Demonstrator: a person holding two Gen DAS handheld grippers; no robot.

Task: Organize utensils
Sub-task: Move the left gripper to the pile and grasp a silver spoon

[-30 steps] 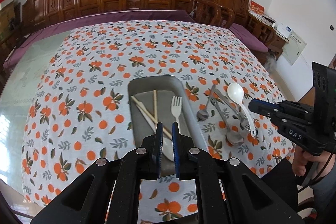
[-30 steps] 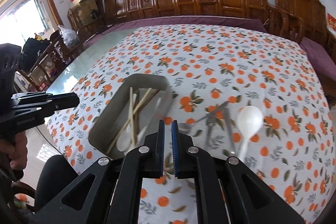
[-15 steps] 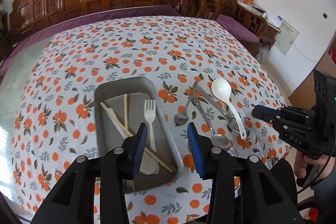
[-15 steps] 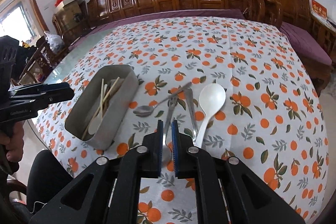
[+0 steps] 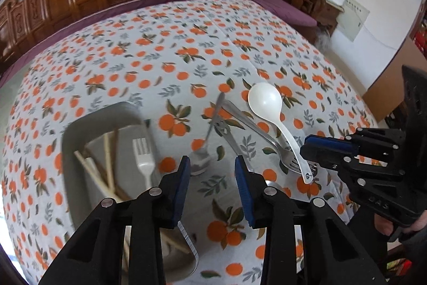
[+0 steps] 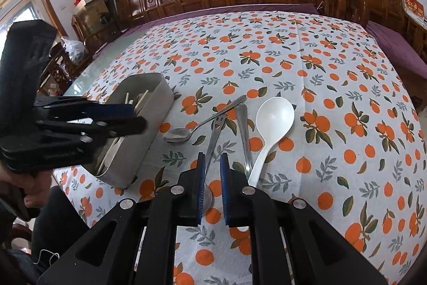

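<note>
Orange-print tablecloth (image 6: 333,76) lies bare beyond white spoon (image 6: 275,116) and tray (image 6: 157,103).

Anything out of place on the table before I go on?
Nothing spilled or damaged. Four utensils lie loose on the tablecloth right of the metal tray, overlapping: a white spoon, a small metal spoon, a smiley-handled piece and a metal fork. Chopsticks cross untidily in the tray.

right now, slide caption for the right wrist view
Right gripper open above metal spoons and white ladle, beside the tray.
</note>
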